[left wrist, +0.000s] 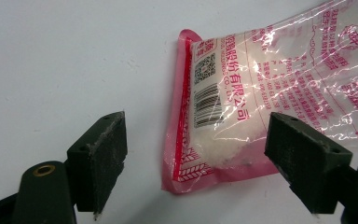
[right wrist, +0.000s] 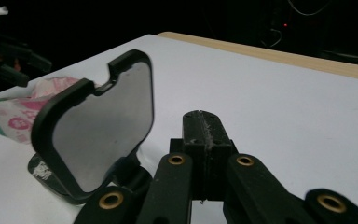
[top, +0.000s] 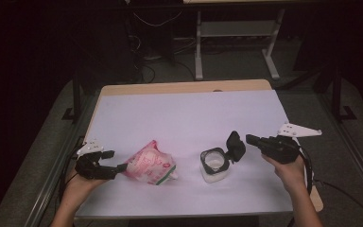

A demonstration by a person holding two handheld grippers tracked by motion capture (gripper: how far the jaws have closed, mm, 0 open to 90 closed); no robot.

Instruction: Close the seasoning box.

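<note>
A pink and clear plastic bag [top: 149, 165] of white grains lies on the white table cover [top: 189, 113], front left. My left gripper [top: 116, 161] rests just left of it, open. In the left gripper view the bag's barcode corner [left wrist: 205, 102] lies between the spread jaws of the left gripper [left wrist: 196, 119], and the pads stay off it. A clear jar [top: 214, 165] with white contents stands right of centre, its black hinged lid [top: 236, 145] flipped up. My right gripper [top: 249, 138] is held just right of the lid, shut and empty. In the right gripper view the lid [right wrist: 98, 126] stands left of the right gripper [right wrist: 203, 116].
The wooden table edge [top: 184, 87] runs along the back, with dark floor, cables and a metal desk frame [top: 198, 47] beyond. In the right gripper view the bag [right wrist: 18, 112] and the left gripper [right wrist: 9, 60] show far off at the left.
</note>
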